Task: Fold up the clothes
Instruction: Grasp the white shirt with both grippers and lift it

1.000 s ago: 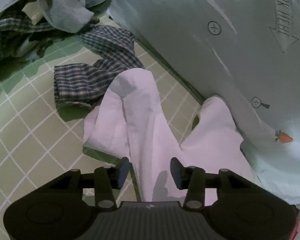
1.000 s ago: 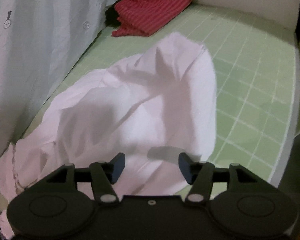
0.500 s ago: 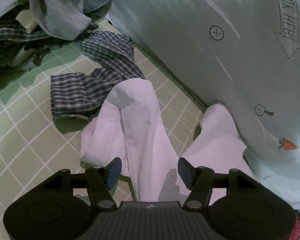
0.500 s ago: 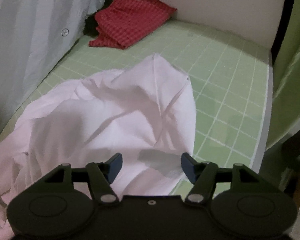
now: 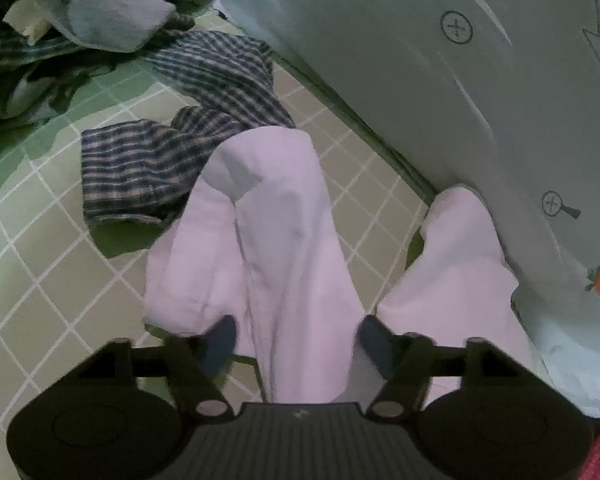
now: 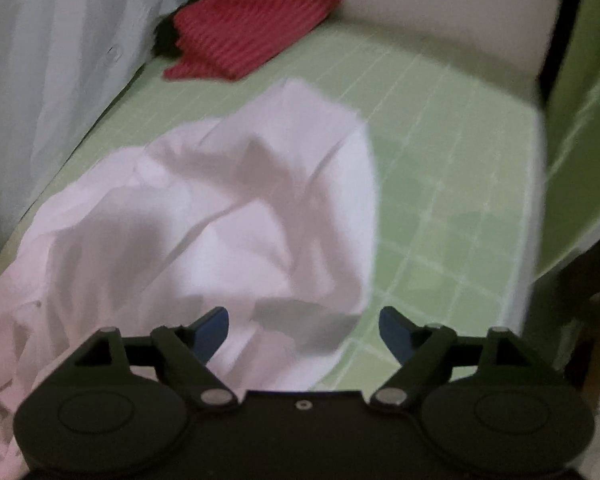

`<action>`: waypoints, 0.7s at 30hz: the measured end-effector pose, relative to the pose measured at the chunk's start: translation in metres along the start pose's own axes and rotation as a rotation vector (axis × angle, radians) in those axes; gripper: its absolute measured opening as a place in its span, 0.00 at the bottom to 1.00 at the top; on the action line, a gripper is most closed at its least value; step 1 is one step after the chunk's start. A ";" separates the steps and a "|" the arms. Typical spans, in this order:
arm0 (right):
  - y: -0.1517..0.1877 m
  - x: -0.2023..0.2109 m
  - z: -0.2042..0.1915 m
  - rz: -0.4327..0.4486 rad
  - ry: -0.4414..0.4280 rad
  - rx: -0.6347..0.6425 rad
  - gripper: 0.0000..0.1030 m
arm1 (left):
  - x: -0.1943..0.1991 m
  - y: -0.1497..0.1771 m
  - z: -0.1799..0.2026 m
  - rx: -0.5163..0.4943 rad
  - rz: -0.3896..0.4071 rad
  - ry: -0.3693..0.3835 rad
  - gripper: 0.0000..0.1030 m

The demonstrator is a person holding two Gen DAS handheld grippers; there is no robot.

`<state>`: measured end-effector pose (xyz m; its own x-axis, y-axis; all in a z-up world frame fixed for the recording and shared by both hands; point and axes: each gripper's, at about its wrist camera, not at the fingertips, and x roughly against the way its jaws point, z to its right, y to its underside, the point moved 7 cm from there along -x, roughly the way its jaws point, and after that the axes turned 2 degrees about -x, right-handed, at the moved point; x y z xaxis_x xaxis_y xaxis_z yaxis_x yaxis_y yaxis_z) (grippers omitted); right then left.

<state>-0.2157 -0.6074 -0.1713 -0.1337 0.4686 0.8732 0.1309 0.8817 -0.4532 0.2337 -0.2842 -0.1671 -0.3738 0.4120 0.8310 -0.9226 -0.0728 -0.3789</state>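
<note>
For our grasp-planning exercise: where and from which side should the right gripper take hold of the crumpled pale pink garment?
Grip the near right hem of the pale pink garment, where its edge lies free on the green grid mat. The right gripper, jaws open, could come down from directly above it; the middle is bunched and offers no clean edge.

A home laundry-folding spot: a green gridded mat [image 6: 452,128] strewn with rumpled clothes [image 5: 180,152].

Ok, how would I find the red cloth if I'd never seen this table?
Start at the green mat with white grid lines and follow it to its far end, where a pale wall stands. In that back corner lies a folded red striped cloth, beyond the crumpled white garment. It is the only red thing there, and the only piece folded.
</note>
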 end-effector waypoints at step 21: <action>-0.117 -0.065 -0.191 0.169 -0.298 0.219 0.01 | -0.041 -0.059 0.091 -0.035 0.061 0.076 0.02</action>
<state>-0.0350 -0.7515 -0.1403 -0.4110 0.5748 0.7075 -0.0322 0.7665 -0.6415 0.2952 -0.3798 -0.1416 -0.4199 0.4753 0.7731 -0.8937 -0.0685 -0.4433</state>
